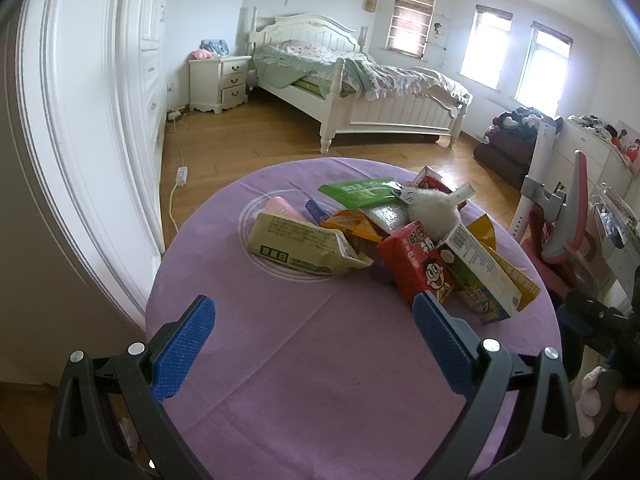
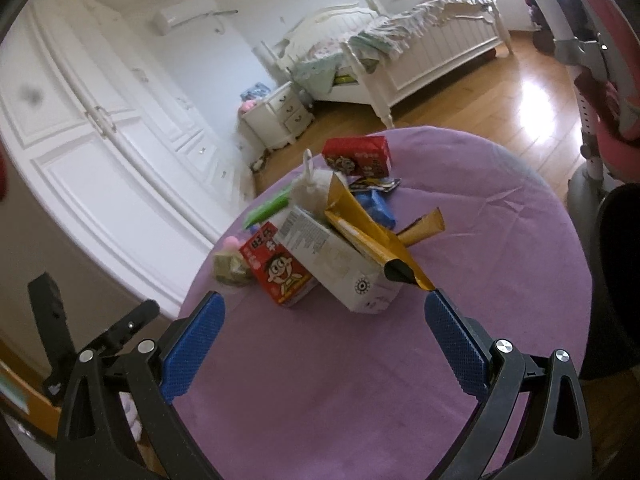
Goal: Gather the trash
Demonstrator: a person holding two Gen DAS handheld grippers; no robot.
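Observation:
A pile of trash lies on a round table with a purple cloth (image 1: 280, 352). It holds a red milk carton (image 1: 418, 266), a white carton (image 1: 484, 272), a beige wrapper (image 1: 296, 244), a green packet (image 1: 362, 192), a white crumpled wad (image 1: 434, 210) and yellow wrappers (image 1: 516, 276). My left gripper (image 1: 314, 328) is open and empty, just short of the pile. In the right wrist view my right gripper (image 2: 324, 330) is open and empty in front of the red carton (image 2: 278, 270), the white carton (image 2: 340, 264) and a yellow wrapper (image 2: 372, 236). A second red carton (image 2: 358, 156) lies at the far side.
A white bed (image 1: 360, 84), a nightstand (image 1: 220, 80) and white wardrobes (image 1: 100, 100) stand beyond the table. A pink chair (image 1: 568, 216) stands at the table's right. A power strip (image 1: 182, 176) with its cord lies on the wooden floor.

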